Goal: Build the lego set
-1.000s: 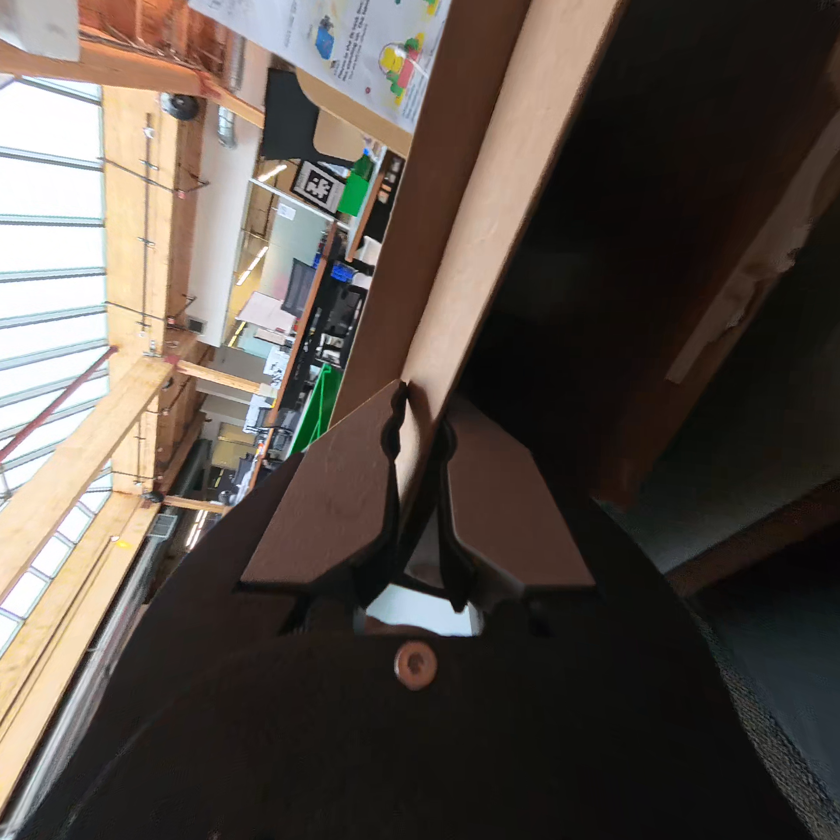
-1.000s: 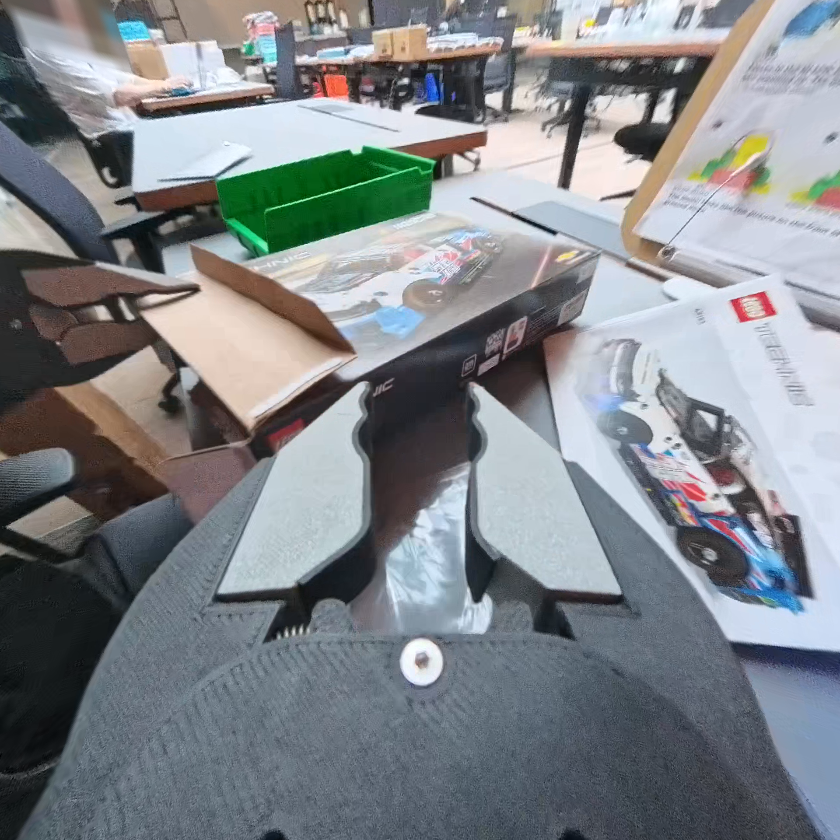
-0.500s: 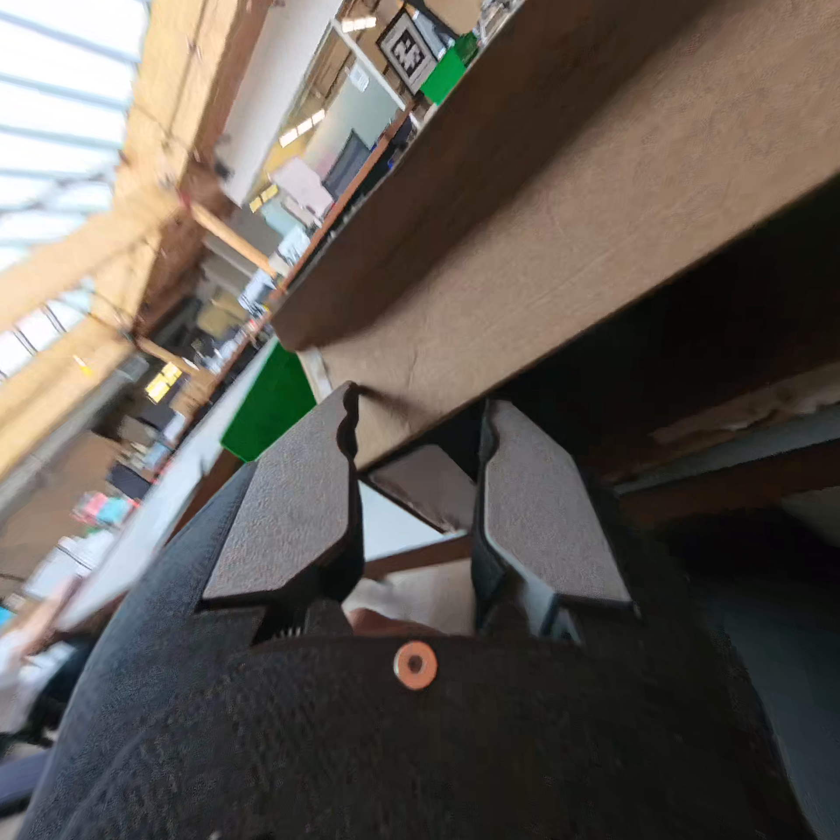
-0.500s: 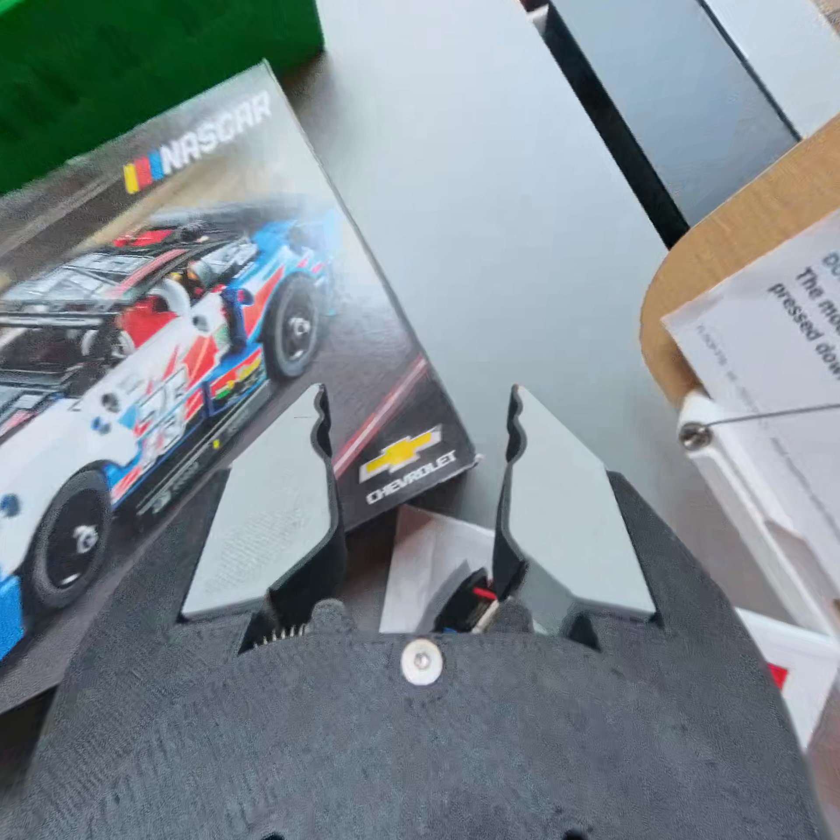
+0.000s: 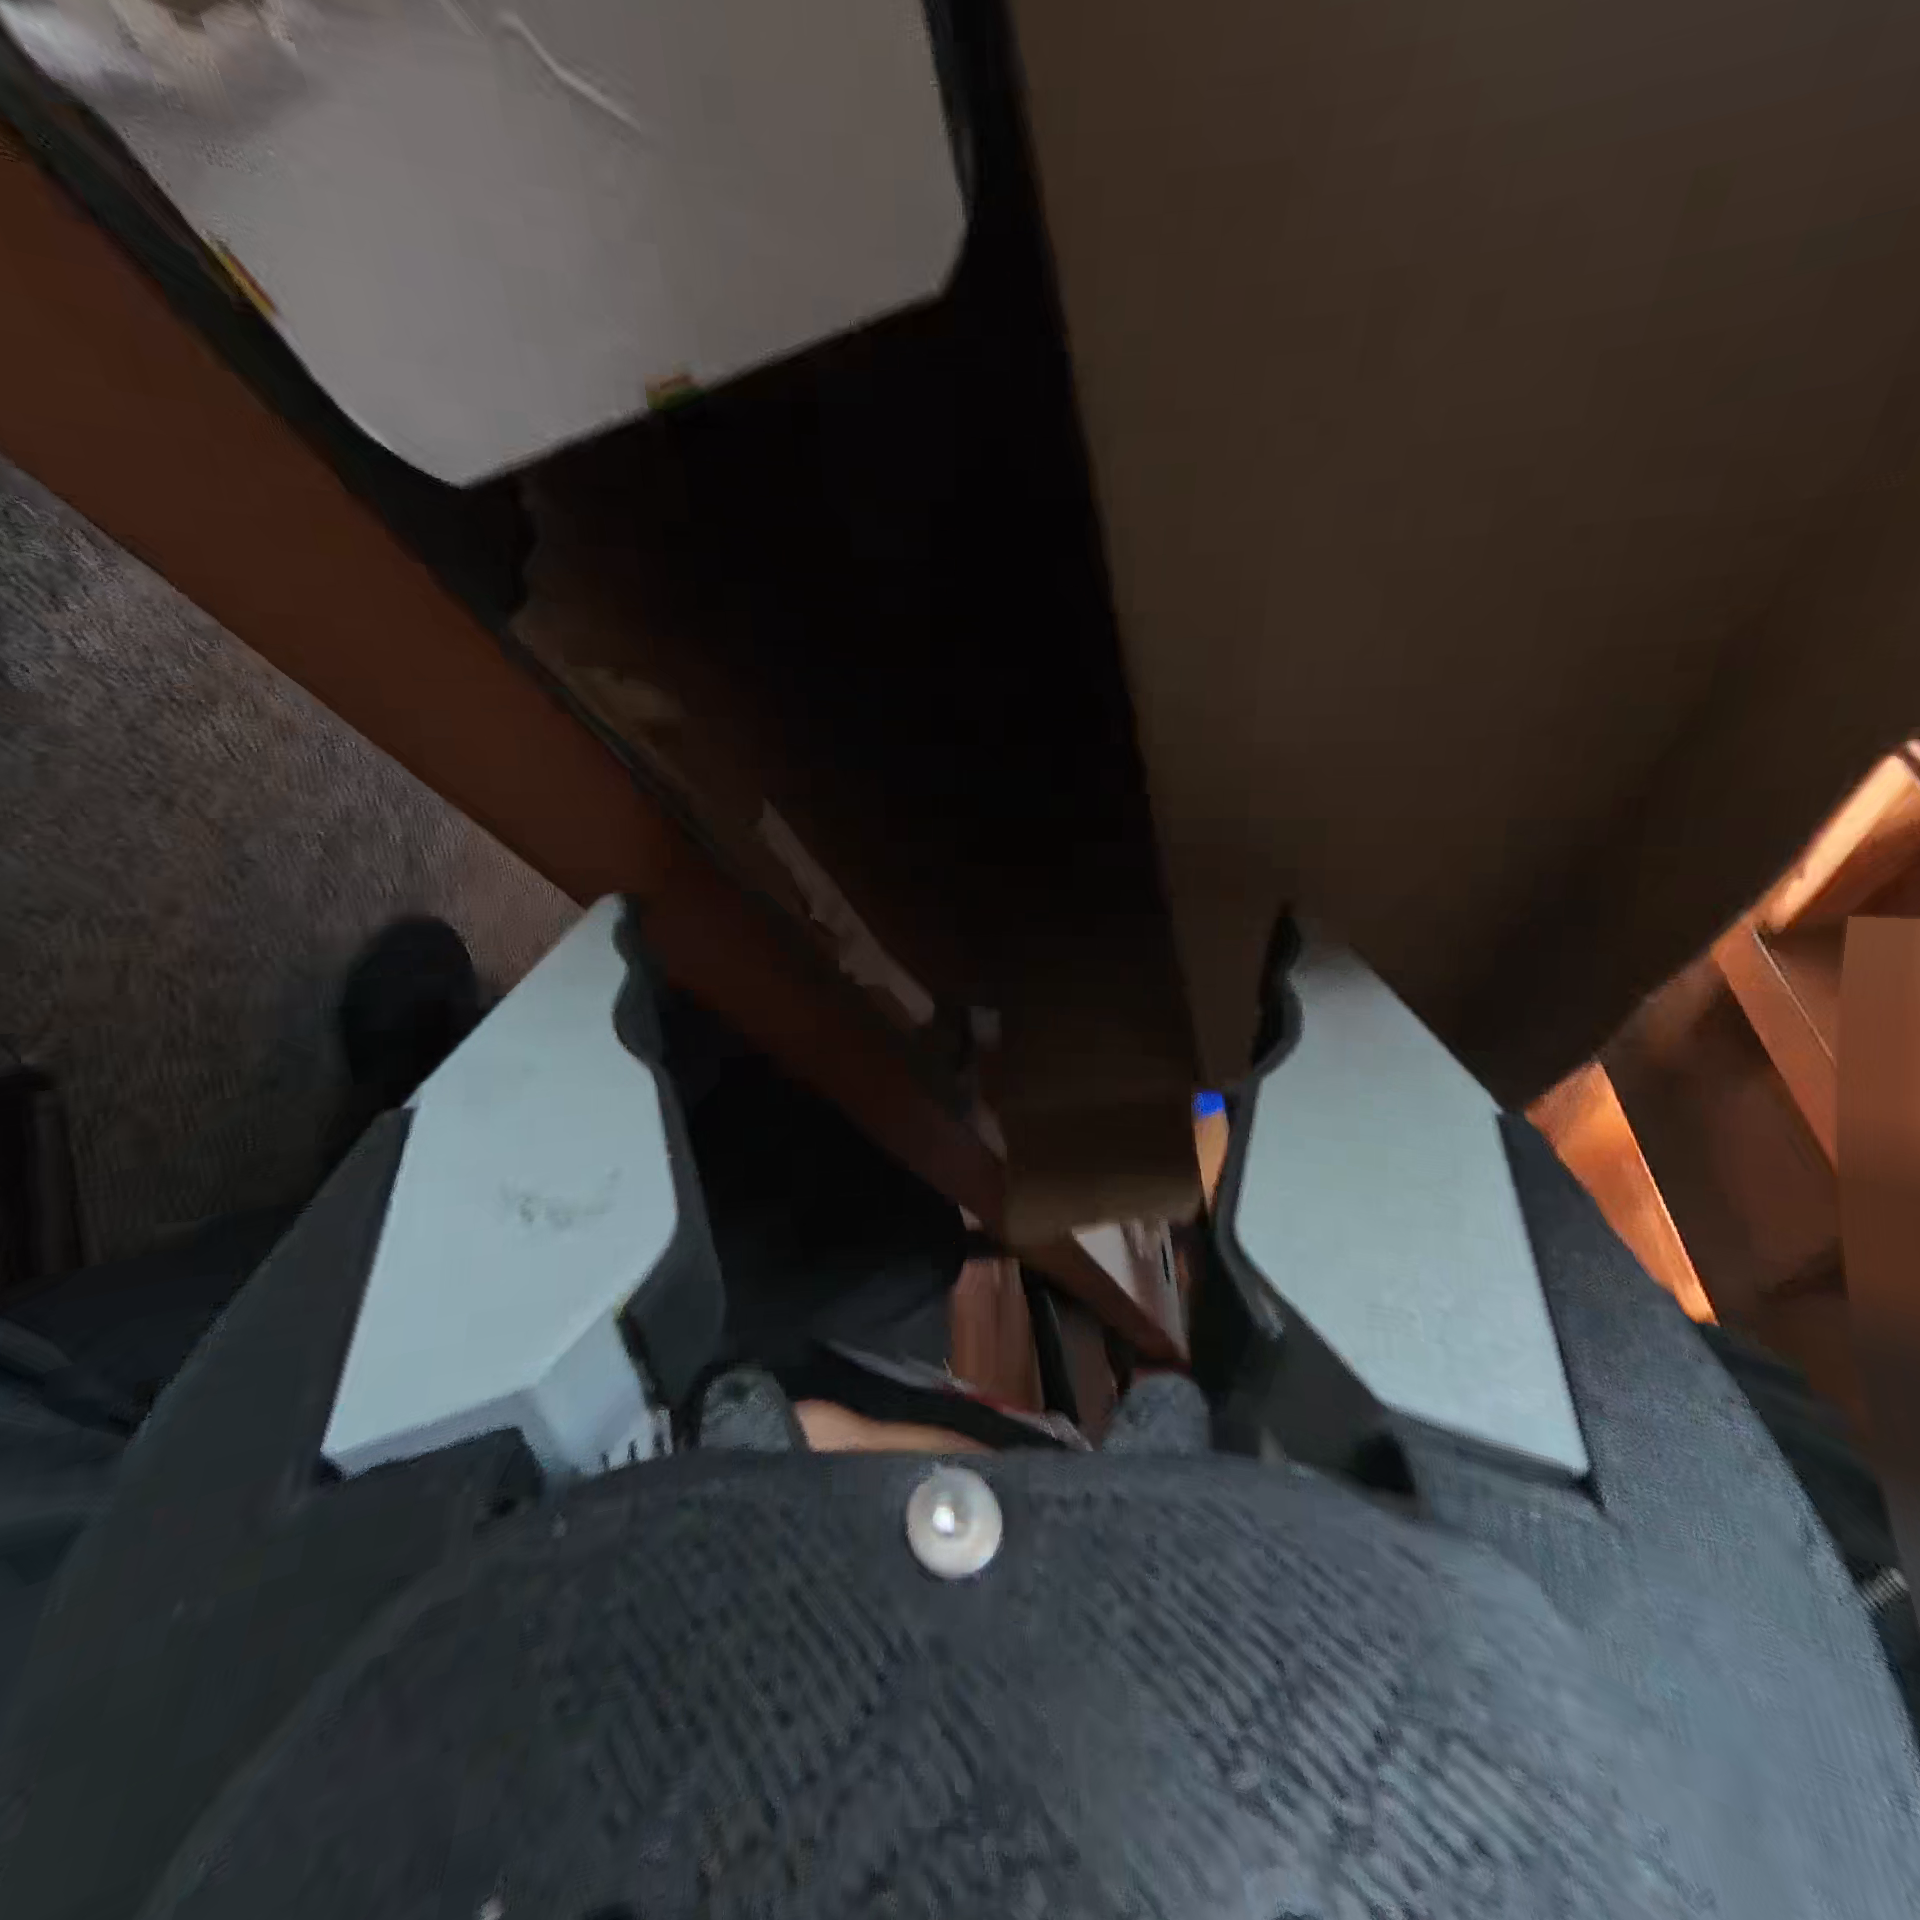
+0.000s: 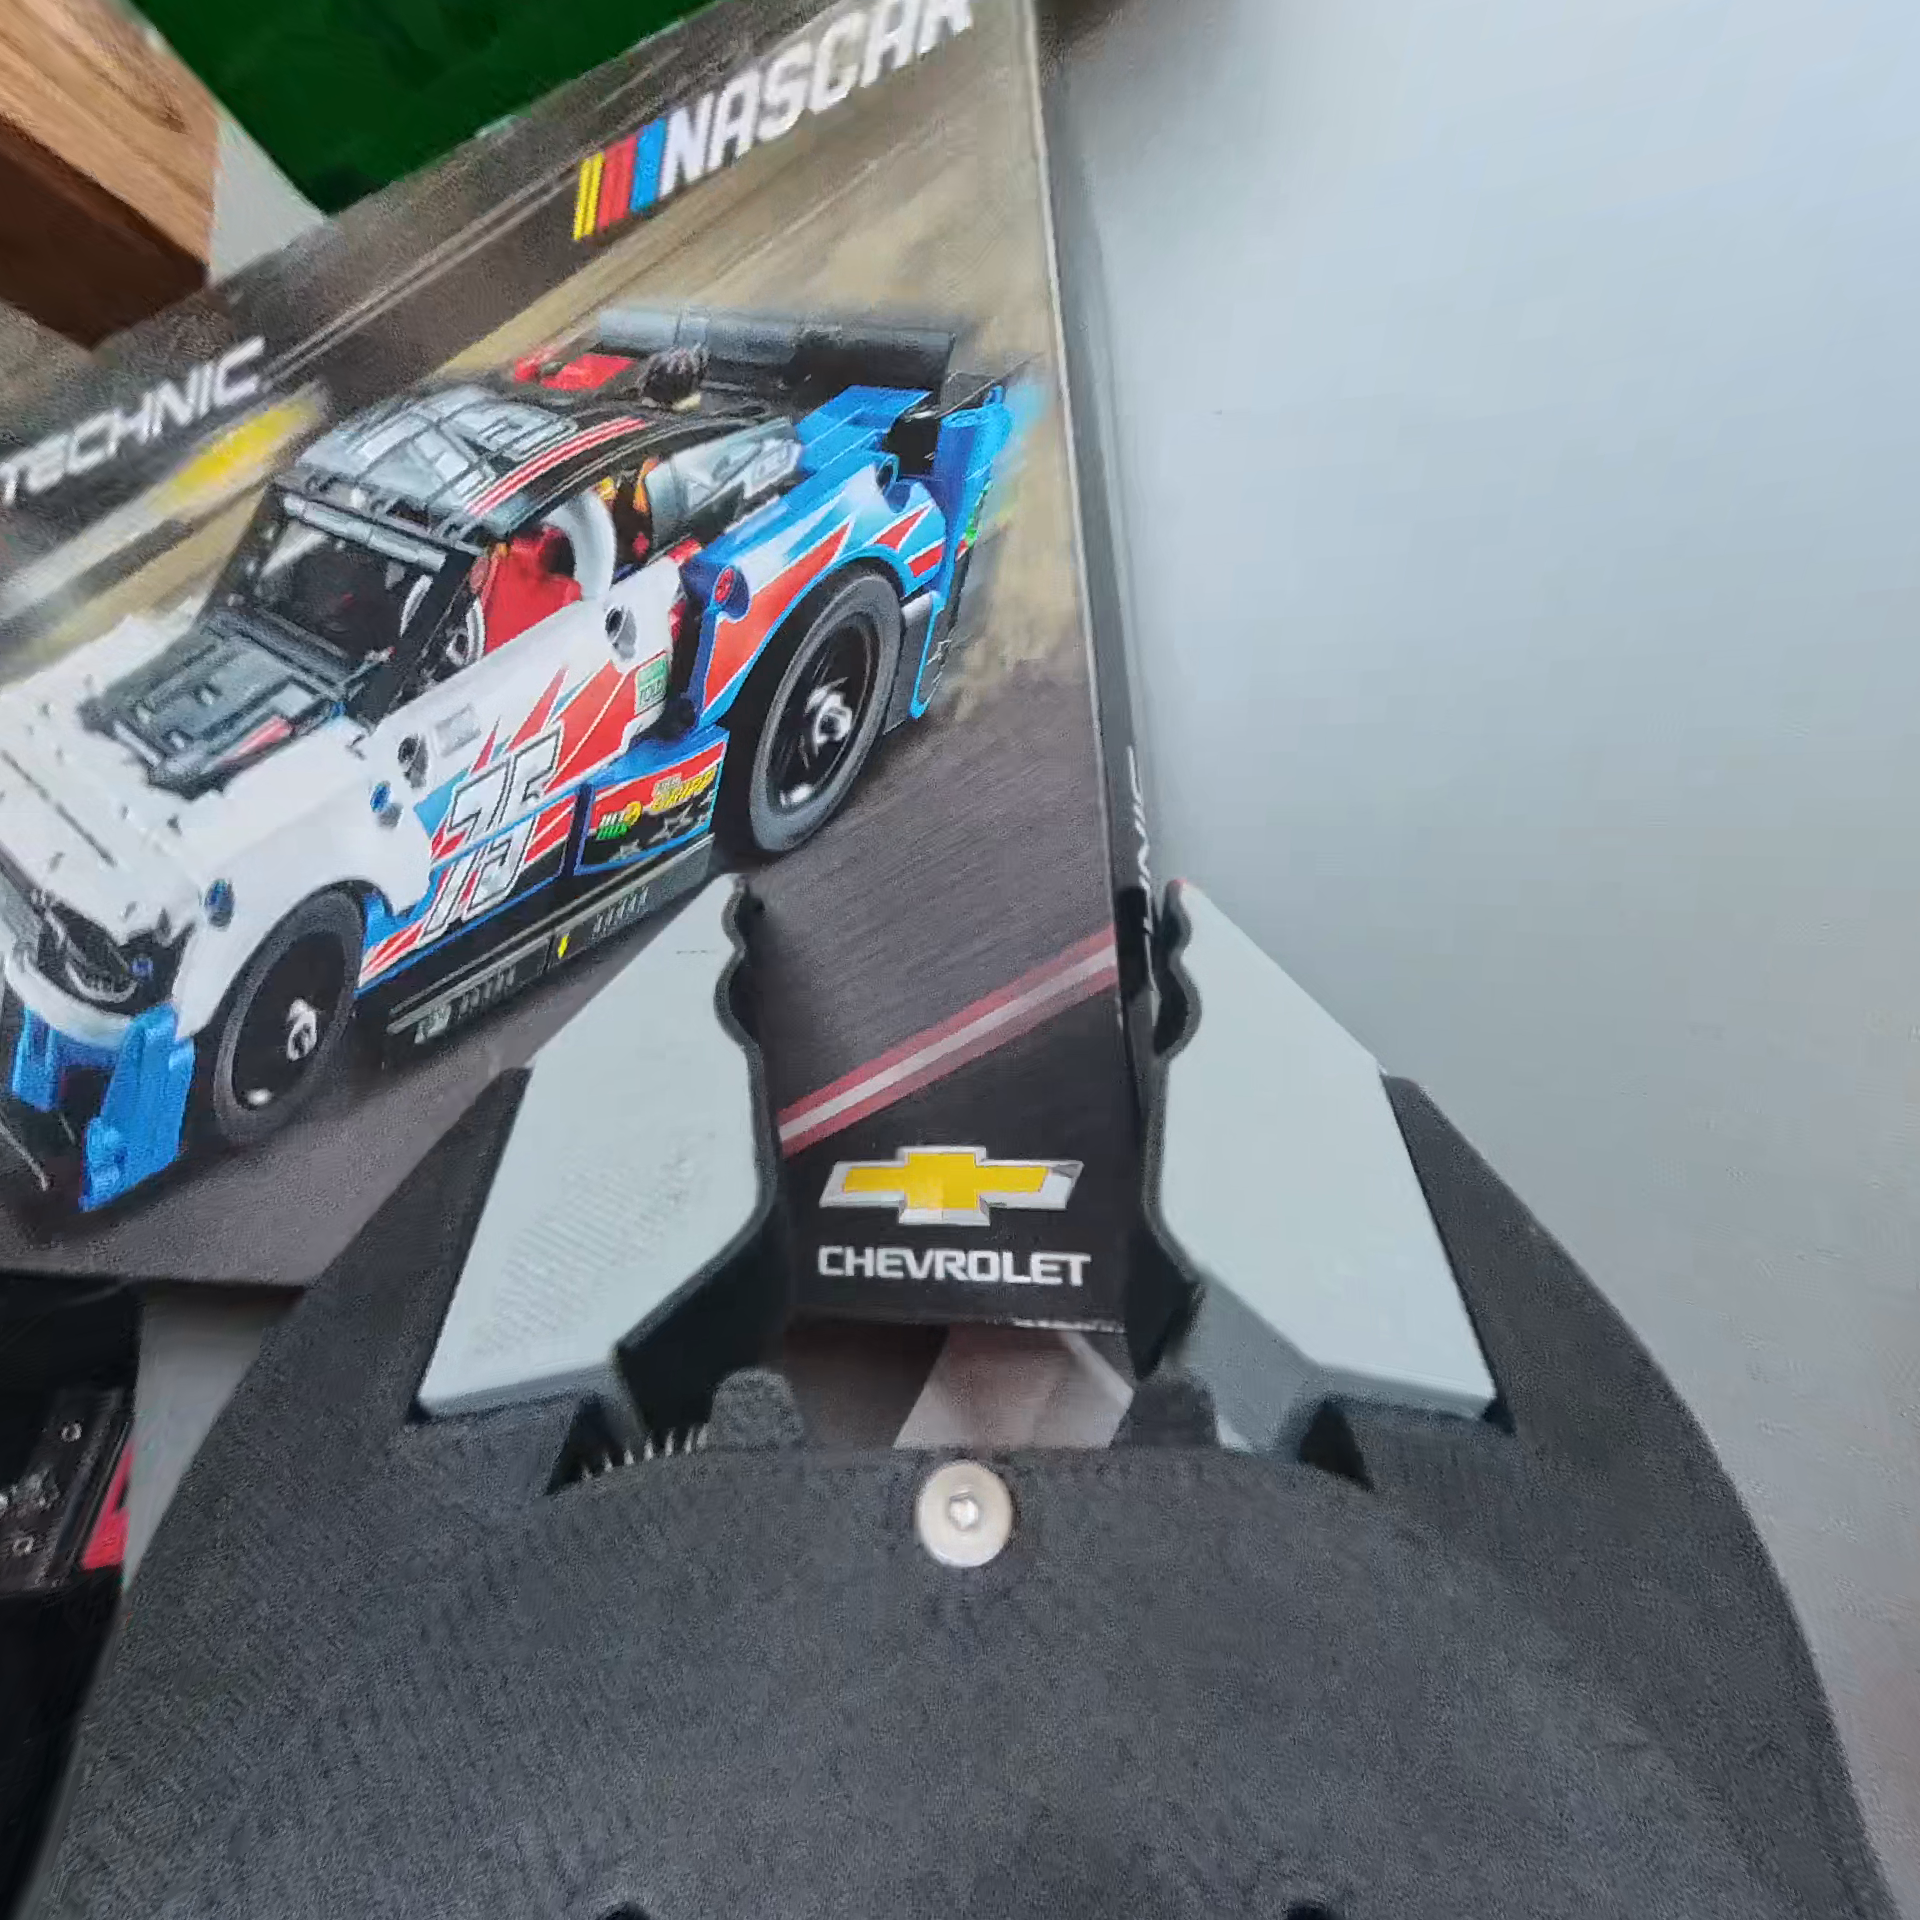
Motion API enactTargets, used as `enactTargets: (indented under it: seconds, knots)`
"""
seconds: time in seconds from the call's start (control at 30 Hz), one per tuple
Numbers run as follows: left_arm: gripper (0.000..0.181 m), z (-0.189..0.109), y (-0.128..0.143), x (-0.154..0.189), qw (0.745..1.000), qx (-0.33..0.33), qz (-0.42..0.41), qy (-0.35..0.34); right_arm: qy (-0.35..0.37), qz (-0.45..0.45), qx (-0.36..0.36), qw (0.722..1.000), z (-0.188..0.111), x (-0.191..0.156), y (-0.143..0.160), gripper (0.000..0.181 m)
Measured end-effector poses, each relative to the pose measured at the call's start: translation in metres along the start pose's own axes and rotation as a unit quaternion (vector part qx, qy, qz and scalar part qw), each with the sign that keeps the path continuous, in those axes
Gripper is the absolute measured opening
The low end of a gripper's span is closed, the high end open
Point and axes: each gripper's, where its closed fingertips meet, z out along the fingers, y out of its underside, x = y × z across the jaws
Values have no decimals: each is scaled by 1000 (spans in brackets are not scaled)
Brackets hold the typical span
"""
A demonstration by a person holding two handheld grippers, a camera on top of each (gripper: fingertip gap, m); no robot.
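Since half a second earlier the right gripper had slid forward over the one lego box on the grey desk, its released jaws straddling the box's near corner. The left gripper had spread its jaws, one cardboard flap between them, ungripped

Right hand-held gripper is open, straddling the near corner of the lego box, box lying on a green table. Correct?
Not quite: the table is grey, not green. The right wrist view shows the right hand-held gripper open, straddling the near corner of the lego box; the green thing is a bin behind it.
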Motion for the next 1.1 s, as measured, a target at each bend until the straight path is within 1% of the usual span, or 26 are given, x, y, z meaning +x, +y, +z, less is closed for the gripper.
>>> enactTargets:
  seconds: [0.03, 0.07, 0.1, 0.17, 0.2, 0.23, 0.3, 0.33, 0.37, 0.43, 0.5, 0.53, 0.6, 0.67, 0.7, 0.77, 0.83, 0.9, 0.97, 1.03, 1.1]
  knots:
    - [121, -2, -6, 0, 1000, 19, 5, 2, -11, -16, -8, 1000, 1, -9, 4, 77]
    - [123, -5, -11, -4, 999, 32, 3, -1, -18, -28, -14, 999, 2, -17, 7, 77]
    - [129, -7, -14, -4, 999, 33, -3, 2, -19, -31, -18, 999, 2, -22, 9, 78]
    - [143, -8, -12, 15, 998, 6, -22, 61, -10, -31, -19, 999, 3, -25, 9, 79]
    - [147, -8, -12, 19, 998, -3, -24, 63, -4, -41, -15, 999, 3, -27, 9, 80]
    - [150, -5, -13, 15, 999, -8, -14, 42, -2, -49, -11, 999, 4, -29, 10, 82]
    - [161, 4, -12, 10, 1000, -26, -10, 3, 0, -65, -11, 998, 5, -35, 12, 89]
    - [160, 8, -14, 4, 999, -36, -13, -24, 0, -69, -11, 998, 5, -37, 14, 90]
    - [157, 9, -19, -2, 998, -32, -12, -49, -2, -69, -11, 998, 5, -39, 16, 88]
    - [149, 6, -24, -6, 997, -32, 5, -75, 0, -64, -2, 998, 5, -42, 19, 88]
    - [141, -7, -30, -5, 995, -26, 33, -96, 3, -60, 8, 998, 2, -45, 22, 88]
    - [130, -15, -35, 0, 994, -24, 55, -96, 2, -61, 6, 998, 1, -48, 26, 87]
    - [128, -25, -41, 2, 992, -45, 63, -102, -10, -60, -5, 998, -2, -60, 35, 87]
    - [127, -26, -40, -9, 988, -89, 56, -110, -4, -64, -10, 998, -3, -63, 38, 86]
    - [127, -24, -40, -14, 988, -97, 47, -109, 1, -59, -8, 998, -2, -62, 37, 88]
    - [113, -21, -44, -12, 988, -100, 56, -108, 13, -46, 13, 999, 2, -57, 32, 95]
    - [102, -16, -47, 0, 987, -97, 79, -104, 10, -33, 28, 999, 2, -49, 29, 93]
    - [102, -6, -42, 3, 986, -114, 79, -90, 18, -3, 37, 999, -1, -34, 22, 88]
    - [97, 7, -38, 4, 985, -134, 80, -79, 37, 33, 45, 998, -6, -14, 13, 82]
    - [97, 17, -48, 4, 985, -133, 84, -76, 36, 52, 47, 997, -10, 1, 10, 77]
    - [94, 22, -59, 1, 986, -122, 84, -75, 34, 63, 38, 997, -12, 12, 8, 77]
